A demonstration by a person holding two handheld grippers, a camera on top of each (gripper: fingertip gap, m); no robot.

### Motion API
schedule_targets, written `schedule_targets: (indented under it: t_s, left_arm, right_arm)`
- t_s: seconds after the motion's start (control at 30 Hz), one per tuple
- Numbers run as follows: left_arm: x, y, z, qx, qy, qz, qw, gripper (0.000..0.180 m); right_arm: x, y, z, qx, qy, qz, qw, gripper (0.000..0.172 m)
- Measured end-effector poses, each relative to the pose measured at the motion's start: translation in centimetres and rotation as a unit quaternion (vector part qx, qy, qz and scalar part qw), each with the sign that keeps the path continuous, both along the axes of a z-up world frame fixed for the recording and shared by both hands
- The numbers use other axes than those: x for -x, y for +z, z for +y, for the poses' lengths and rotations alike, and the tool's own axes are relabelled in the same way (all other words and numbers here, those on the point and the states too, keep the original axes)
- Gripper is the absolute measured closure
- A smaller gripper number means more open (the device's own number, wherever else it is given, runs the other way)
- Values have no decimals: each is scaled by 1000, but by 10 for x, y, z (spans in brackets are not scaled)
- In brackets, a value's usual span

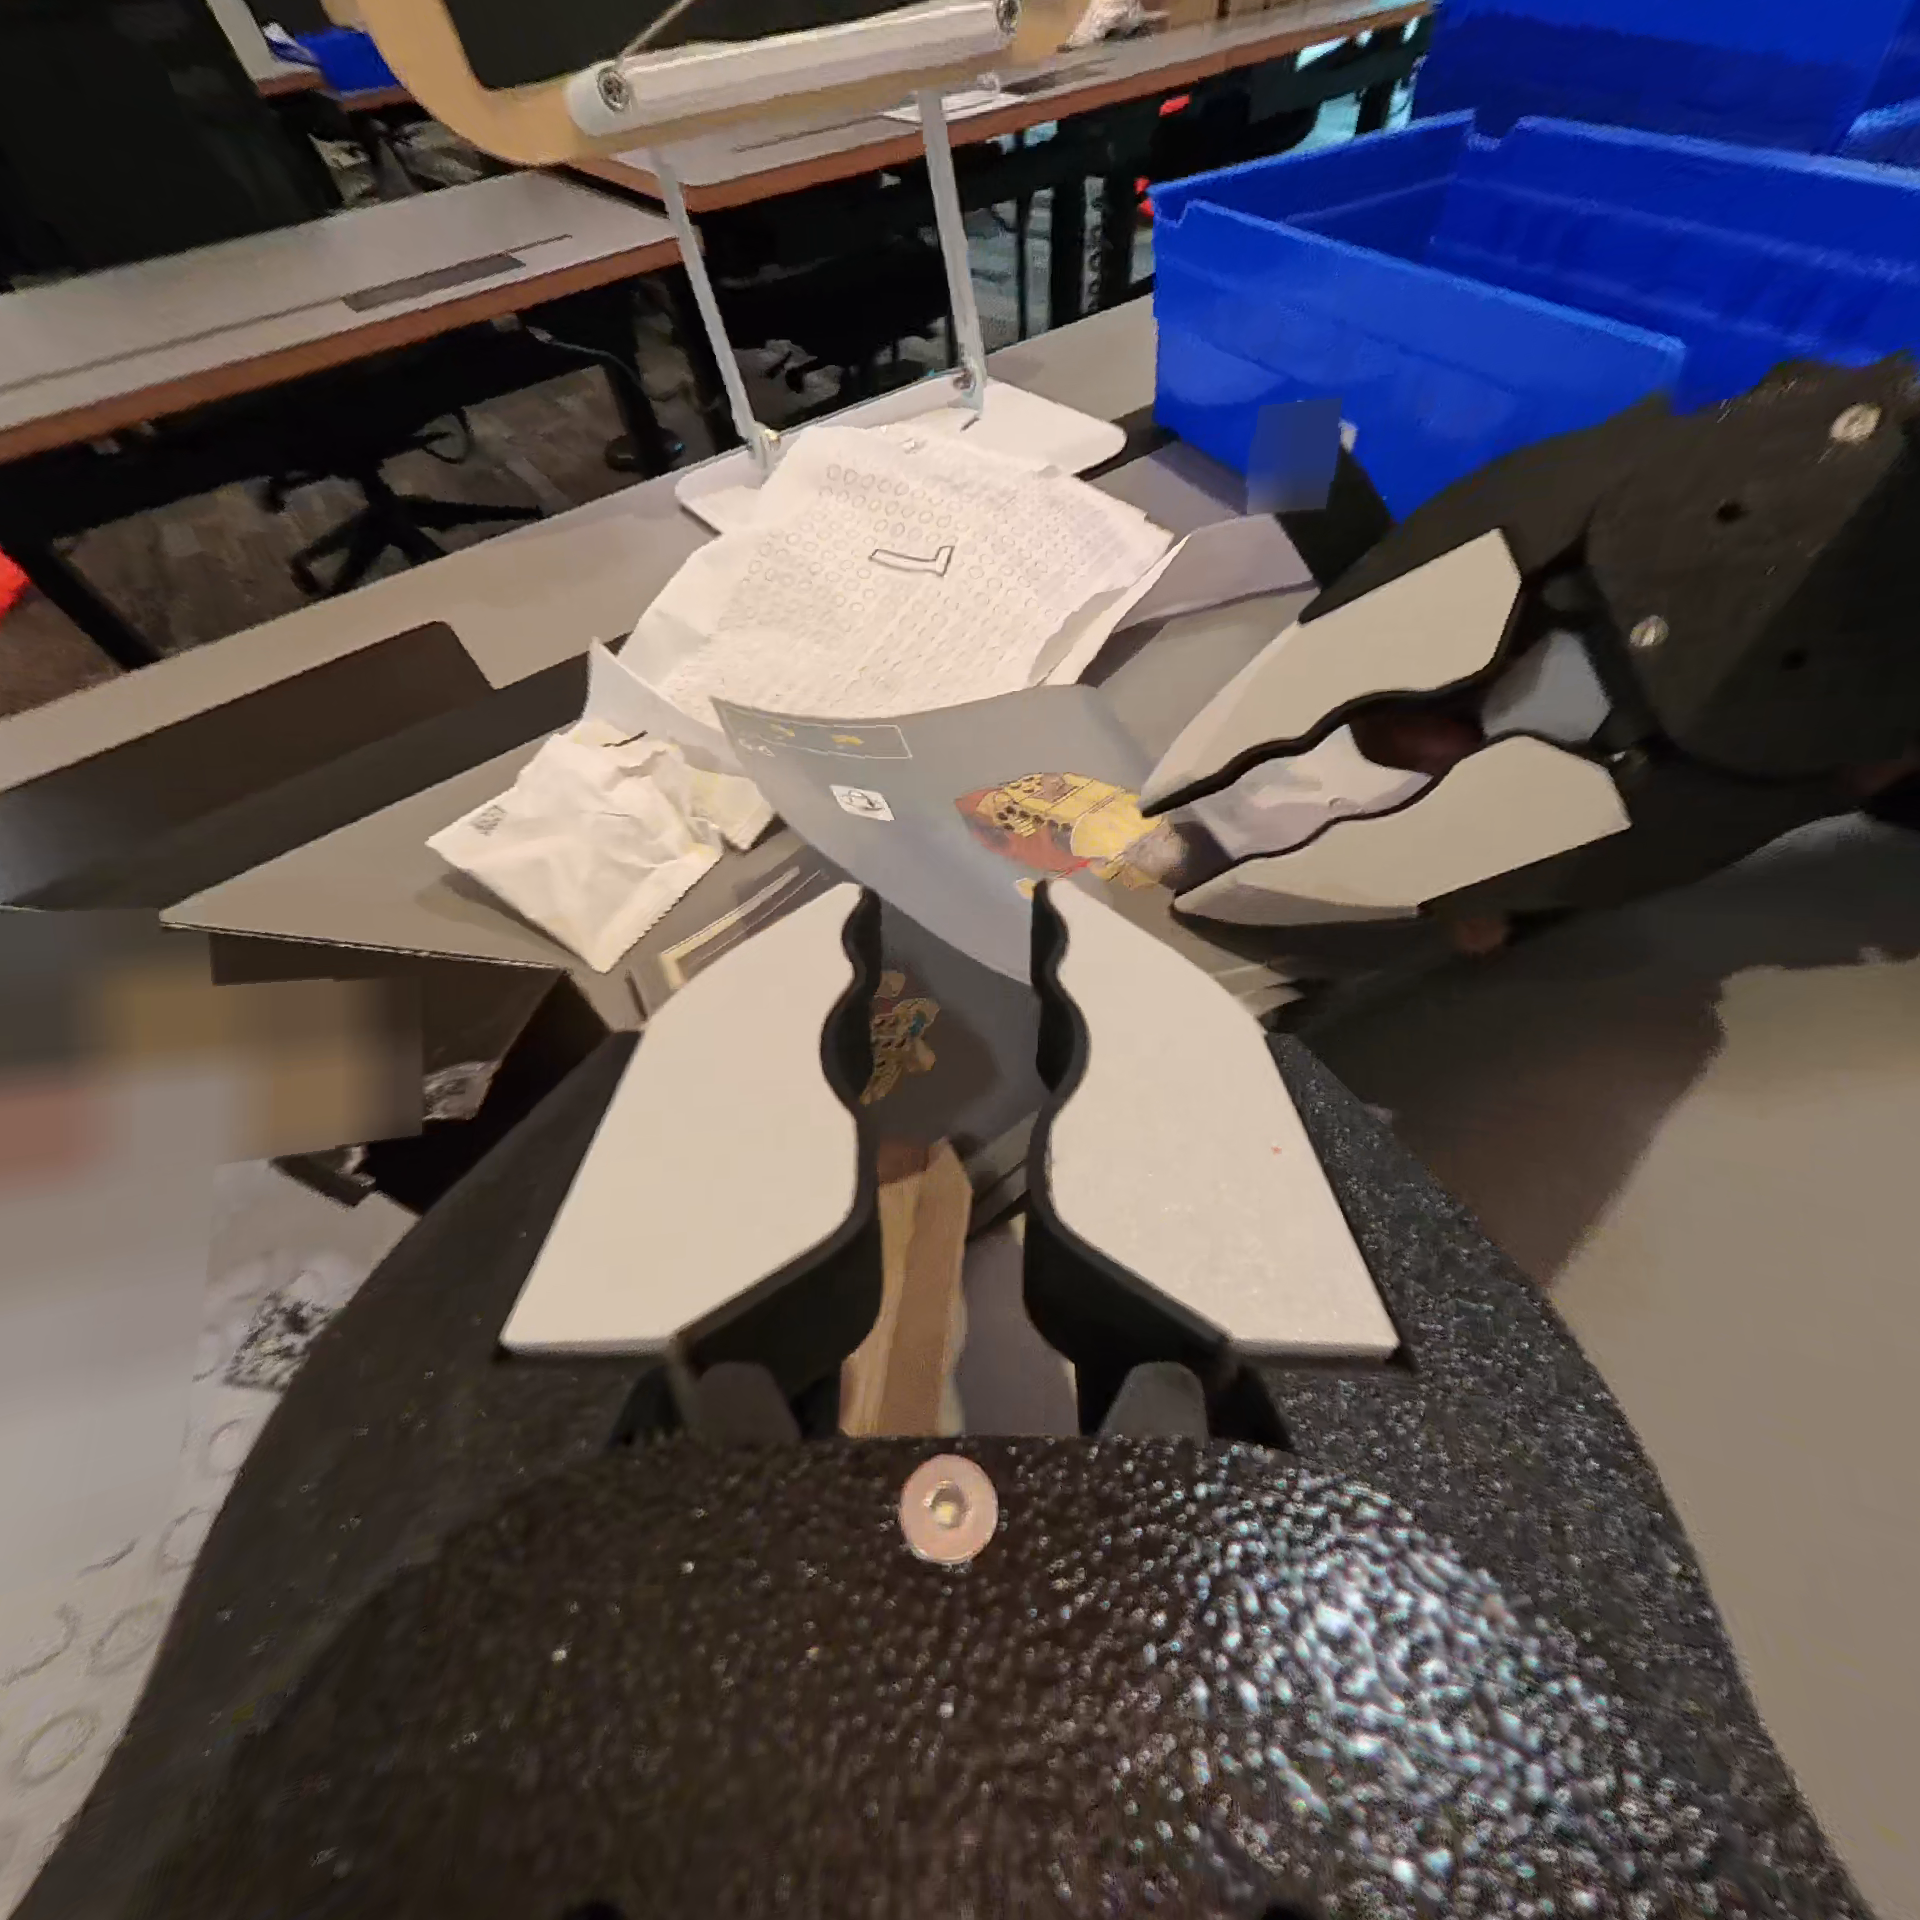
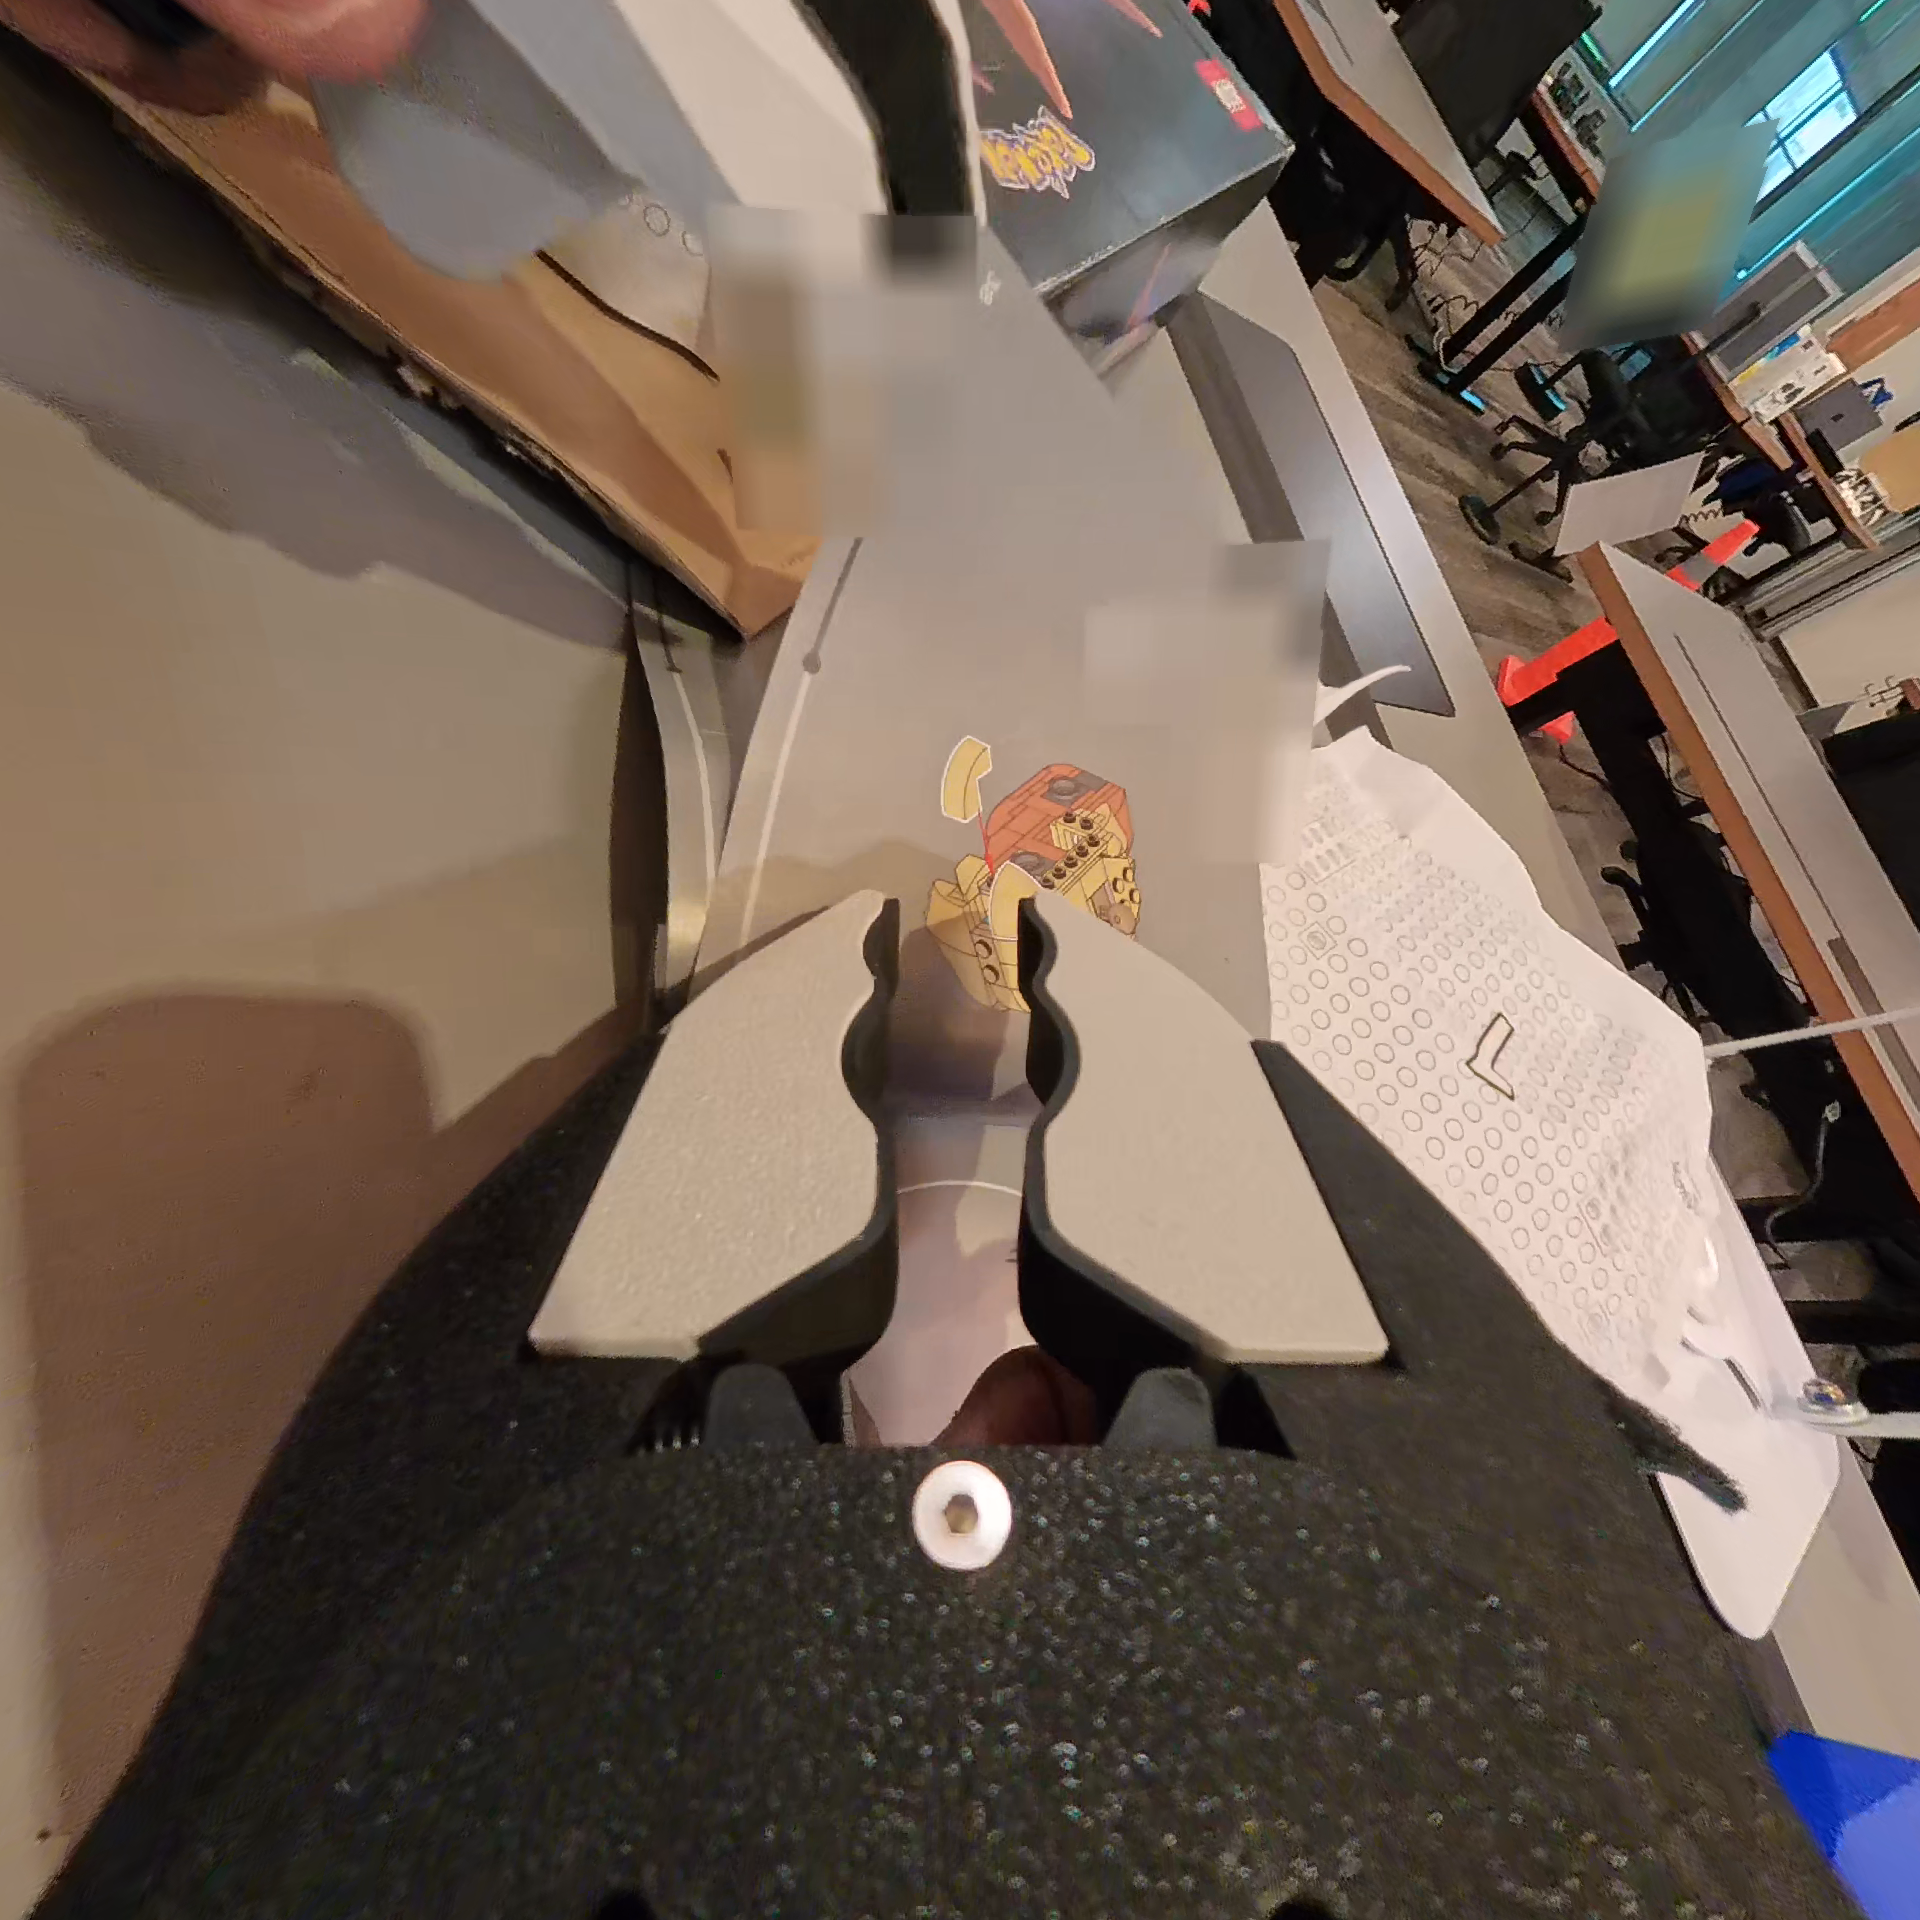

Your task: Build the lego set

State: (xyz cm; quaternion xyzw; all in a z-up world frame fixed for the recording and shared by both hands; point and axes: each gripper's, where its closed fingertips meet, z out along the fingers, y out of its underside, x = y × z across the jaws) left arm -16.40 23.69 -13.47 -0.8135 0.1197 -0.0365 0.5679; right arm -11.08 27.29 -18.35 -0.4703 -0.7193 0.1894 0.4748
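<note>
Booklet page (image 1: 935, 769), grey with a drawing of a yellow and orange brick model on it, is curled up off the tabletop (image 1: 1621, 1122) and sits right at both sets of fingers. The left gripper (image 1: 951, 914) has its fingers (image 1: 727, 1122) a moderate way apart, and the near part of the page shows through the gap, just past the tips. I can't see either pad pressing on it.

The right gripper (image 1: 1162, 854) comes in from the right with its fingers narrowly apart, tips right at the page's right edge by the drawing. From its own view, those fingers (image 2: 1143, 1122) also have a clear gap, with the page and the drawing lying just beyond them. Can't tell whether the paper actually touches a pad.

Going outward: a crumpled white packet (image 1: 582, 831) lies just left of the page. A larger white paper bag (image 1: 904, 582) printed with small circles lies beyond it, up against the foot of a white stand (image 1: 1029, 436). Blue bins (image 1: 1455, 291) are at the far right. The right view also shows brown cardboard (image 2: 540, 436) and a dark printed box (image 2: 1122, 156) past the page's far end.
</note>
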Motion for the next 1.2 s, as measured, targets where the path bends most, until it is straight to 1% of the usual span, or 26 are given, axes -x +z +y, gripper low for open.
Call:
schedule_targets:
  t_s: [0.17,0.23,0.3,0.4,0.47,0.57,0.73,0.8,0.97,1.2]
  left_arm:
    - [4,6,-2,-34,17,72,997,153]
    - [-1,7,-1,-43,10,87,995,153]
    - [-15,-8,0,-7,-24,85,996,156]
    - [-23,-50,-1,98,-50,107,988,157]
    - [-24,-64,0,123,-54,134,982,159]
    - [-28,-73,1,142,-62,130,979,163]
    - [-28,-73,0,147,-66,102,982,166]
    - [-27,-72,0,147,-65,96,982,166]
    - [-26,-72,-1,149,-64,90,983,166]
    - [-26,-72,-1,148,-65,88,983,166]
  right_arm:
    - [5,0,-1,-3,2,2,1000,151]
    - [6,1,-1,-3,2,5,1000,151]
    - [7,1,-1,-1,4,8,1000,151]
    - [8,2,-1,0,5,18,1000,152]
    - [9,2,-3,5,8,25,1000,152]
    - [10,4,-3,6,10,32,999,152]
    - [3,13,2,-14,14,28,999,152]
    - [-4,15,8,-22,17,12,1000,152]
    - [-23,3,23,-35,27,-51,998,152]
    - [-24,-7,16,-43,53,-65,996,152]
